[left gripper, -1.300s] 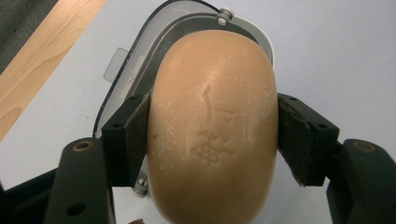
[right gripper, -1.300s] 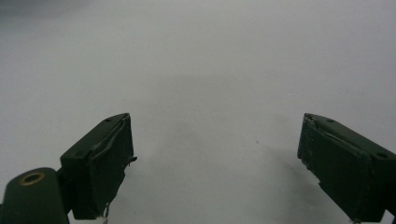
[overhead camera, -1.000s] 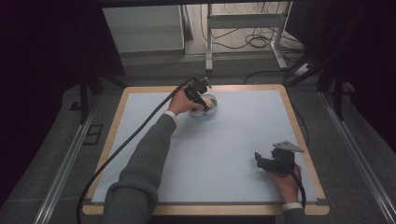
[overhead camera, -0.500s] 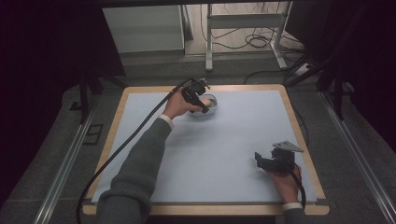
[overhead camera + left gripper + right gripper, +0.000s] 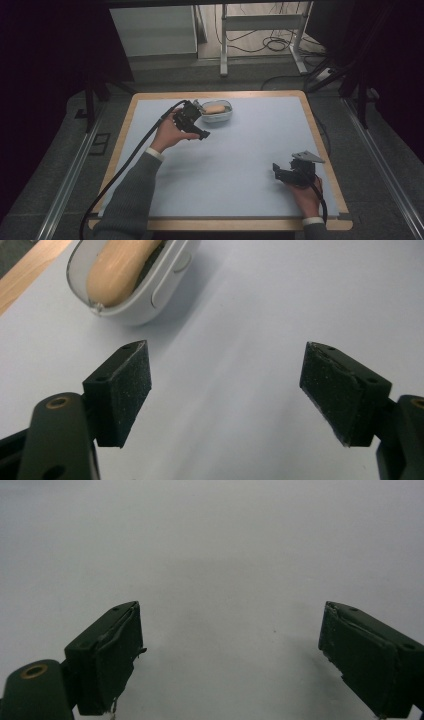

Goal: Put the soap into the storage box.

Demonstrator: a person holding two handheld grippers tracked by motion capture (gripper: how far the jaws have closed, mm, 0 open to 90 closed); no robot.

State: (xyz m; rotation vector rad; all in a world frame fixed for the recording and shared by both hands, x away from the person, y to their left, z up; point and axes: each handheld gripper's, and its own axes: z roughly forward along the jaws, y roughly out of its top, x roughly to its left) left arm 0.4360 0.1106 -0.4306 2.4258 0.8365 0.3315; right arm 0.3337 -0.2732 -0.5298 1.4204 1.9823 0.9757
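My left tongs (image 5: 200, 131) gape wide just beside the white bowl (image 5: 217, 114) holding a bread roll (image 5: 215, 108); my right tongs (image 5: 278, 172) rest wide on the surface (image 5: 240, 160).

The person wears grey sleeves (image 5: 132, 192) with pale cuffs at both wrists. Each hand carries a black gripper: the left gripper (image 5: 192, 125) trails a thick black cable (image 5: 120, 170), and the right gripper (image 5: 290, 172) bears a grey three-cornered plate (image 5: 307, 156). The jaws have rough black pads (image 5: 132, 385), screw holes and brass-ringed pivots.
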